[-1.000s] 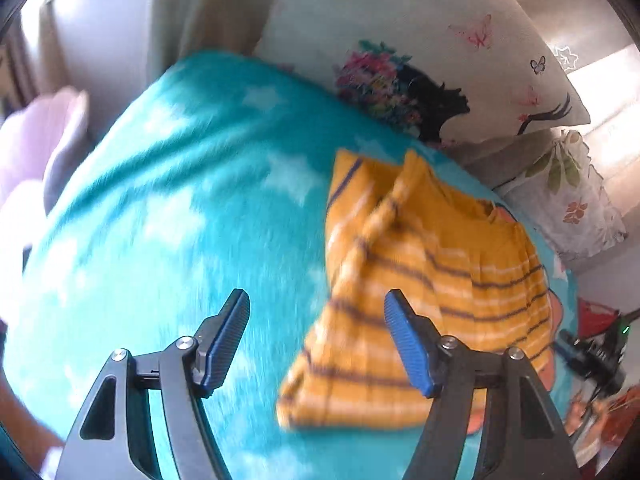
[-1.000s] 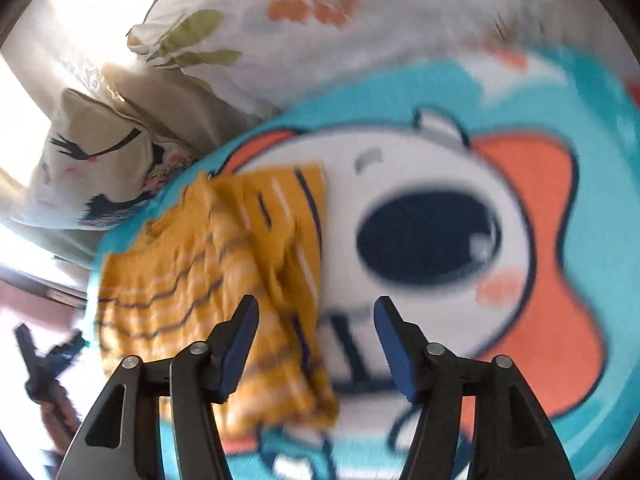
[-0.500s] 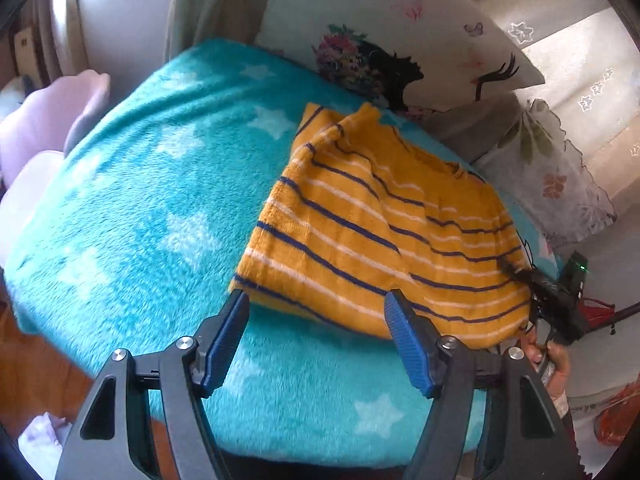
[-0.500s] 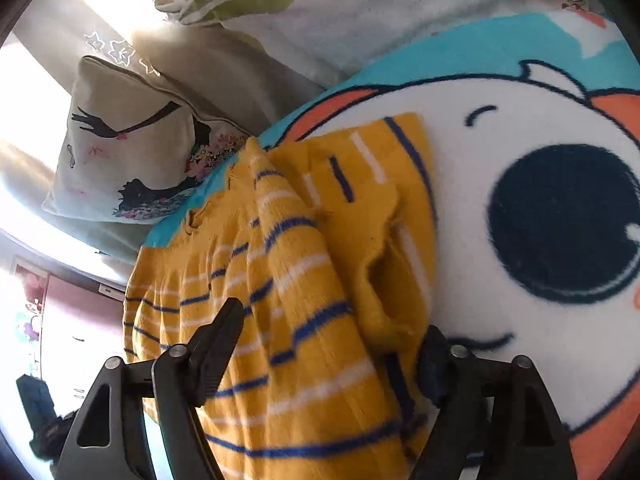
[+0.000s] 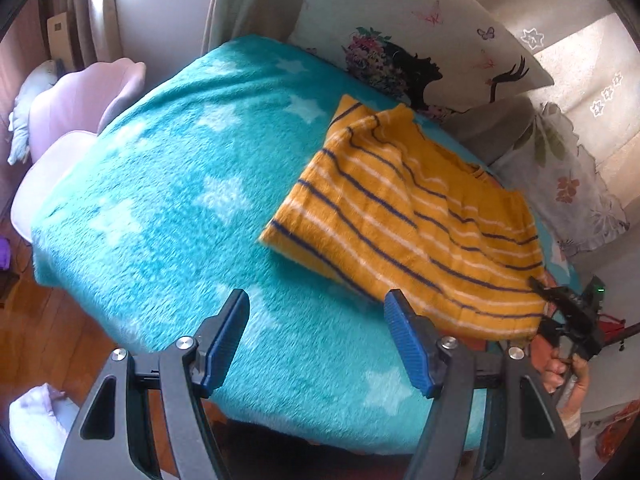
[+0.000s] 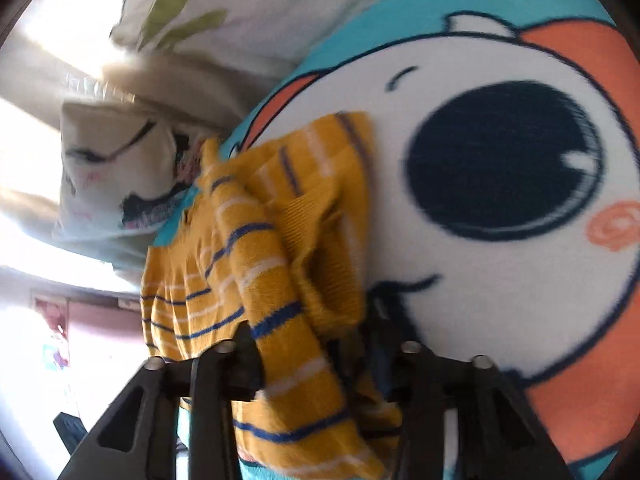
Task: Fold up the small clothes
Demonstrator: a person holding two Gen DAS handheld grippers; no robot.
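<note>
Where the turquoise star-print fleece blanket covers the bed, it fills most of the left wrist view, and in the right wrist view its big cartoon face with a dark eye takes the right half of the frame. Two pillows lean at the top: one printed with a woman's black profile and butterflies, one with leaves and flowers at the right edge. The mustard sweater with navy and white stripes lies on the blanket right of centre, above and to the right of the left tool, apart from it; that tool's blue-padded fingers stand spread wide over bare blanket. In the right wrist view the sweater bunches at lower centre, and the right tool is closed on a thick fold of it. The same tool shows at the sweater's lower right corner in the left view.
</note>
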